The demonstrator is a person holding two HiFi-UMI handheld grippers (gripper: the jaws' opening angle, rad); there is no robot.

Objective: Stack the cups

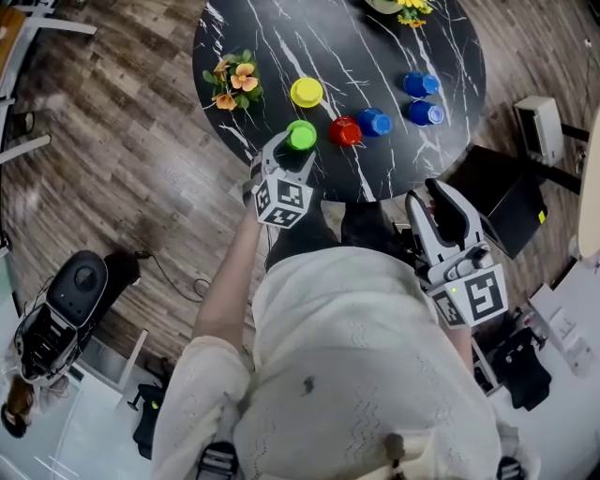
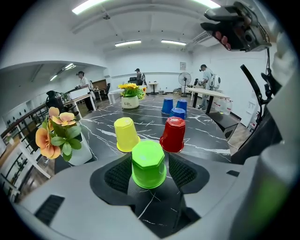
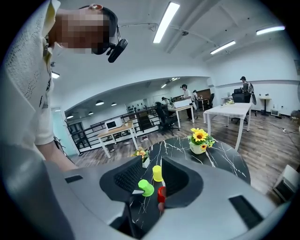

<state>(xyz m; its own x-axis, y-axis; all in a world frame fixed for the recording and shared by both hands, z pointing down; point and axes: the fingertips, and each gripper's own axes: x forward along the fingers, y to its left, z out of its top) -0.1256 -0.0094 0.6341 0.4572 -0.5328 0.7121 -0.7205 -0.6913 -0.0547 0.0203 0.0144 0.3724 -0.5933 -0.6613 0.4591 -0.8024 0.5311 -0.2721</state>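
A green cup [image 1: 301, 135] stands upside down near the front edge of the black marble table [image 1: 272, 37]. My left gripper [image 1: 293, 150] is open around it. In the left gripper view the green cup [image 2: 148, 165] sits between the pads [image 2: 117, 176] with small gaps on both sides. Behind it stand a yellow cup [image 2: 125, 134] and a red cup [image 2: 173, 135], then blue cups [image 2: 177, 112]. Three blue cups [image 1: 421, 84] show in the head view. My right gripper [image 1: 433, 204] hangs off the table by my body, jaws partly open and empty.
A pot of orange flowers [image 1: 232, 82] stands at the table's left, a sunflower pot [image 1: 408, 7] at the far side. A black box [image 1: 502, 197] and a white unit [image 1: 539, 127] sit on the wooden floor to the right. People work at distant desks.
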